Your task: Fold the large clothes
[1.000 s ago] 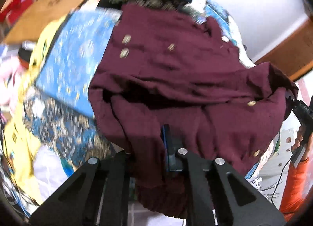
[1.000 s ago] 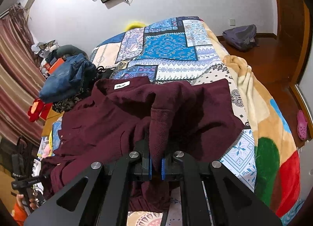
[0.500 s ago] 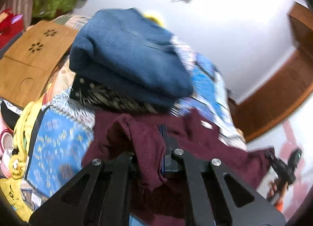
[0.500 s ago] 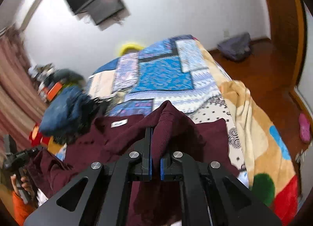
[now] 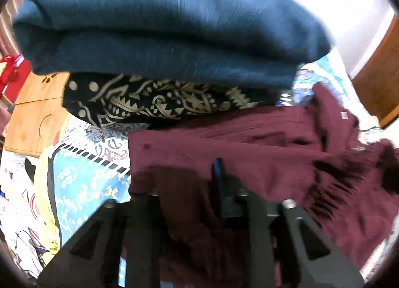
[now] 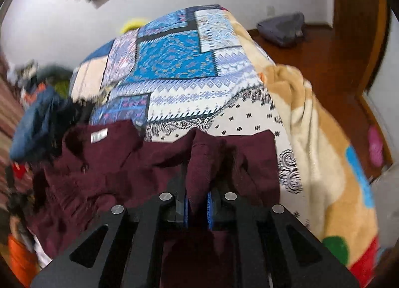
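Observation:
A large maroon garment (image 5: 249, 153) lies spread on the patchwork bed cover (image 6: 174, 63). In the left wrist view my left gripper (image 5: 189, 188) is low over its near edge with cloth between and over the fingers; the jaws look parted and the left finger is hidden by cloth. In the right wrist view my right gripper (image 6: 197, 203) is shut on a raised fold of the same maroon garment (image 6: 199, 158), near its right side. A white neck label (image 6: 99, 136) shows at the far left.
A folded blue garment (image 5: 162, 26) lies on a black patterned cloth (image 5: 154, 103) just beyond the maroon one. A wooden board (image 5: 35, 113) is at the left. A fleece blanket (image 6: 324, 151) hangs over the bed's right side. A grey bag (image 6: 281, 29) lies on the floor.
Both grippers carried the maroon garment's near edge forward toward the collar and came down. The left view went from looking over the whole garment to sitting close under the blue stack.

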{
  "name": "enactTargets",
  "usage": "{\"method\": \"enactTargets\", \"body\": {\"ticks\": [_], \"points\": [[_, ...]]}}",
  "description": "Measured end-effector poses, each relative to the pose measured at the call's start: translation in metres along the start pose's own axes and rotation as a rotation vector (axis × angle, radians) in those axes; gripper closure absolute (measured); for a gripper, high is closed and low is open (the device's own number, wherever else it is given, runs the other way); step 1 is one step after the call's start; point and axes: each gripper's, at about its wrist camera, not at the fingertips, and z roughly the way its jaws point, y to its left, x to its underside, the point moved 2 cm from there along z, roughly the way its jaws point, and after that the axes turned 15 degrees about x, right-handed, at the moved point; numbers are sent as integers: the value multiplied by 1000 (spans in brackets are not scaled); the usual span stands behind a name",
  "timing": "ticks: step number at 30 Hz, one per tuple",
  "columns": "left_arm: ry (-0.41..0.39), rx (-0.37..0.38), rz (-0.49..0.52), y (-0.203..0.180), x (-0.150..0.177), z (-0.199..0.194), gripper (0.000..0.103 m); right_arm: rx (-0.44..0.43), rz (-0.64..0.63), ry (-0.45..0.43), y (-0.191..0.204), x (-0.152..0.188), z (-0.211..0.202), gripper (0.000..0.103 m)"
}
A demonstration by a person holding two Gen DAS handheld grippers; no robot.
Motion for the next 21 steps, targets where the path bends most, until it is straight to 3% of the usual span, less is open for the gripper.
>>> {"method": "enactTargets", "body": {"ticks": [4, 7, 13, 15, 21], "points": [[-63, 62, 5, -11, -2, -39, 58, 71, -111, -101, 8, 4, -34, 74], [-110, 89, 10, -20, 2, -66, 50, 61, -148, -180, 13, 10, -61, 58], [-186, 88, 99, -42, 20, -103, 38, 6, -198, -197, 31, 19, -79, 56], [-172, 85, 142, -49, 27, -104, 37, -7, -217, -184, 39, 23, -74, 56], [4, 149, 172, -66, 59, -58, 37, -62, -255, -109, 67, 49, -55, 56]]}}
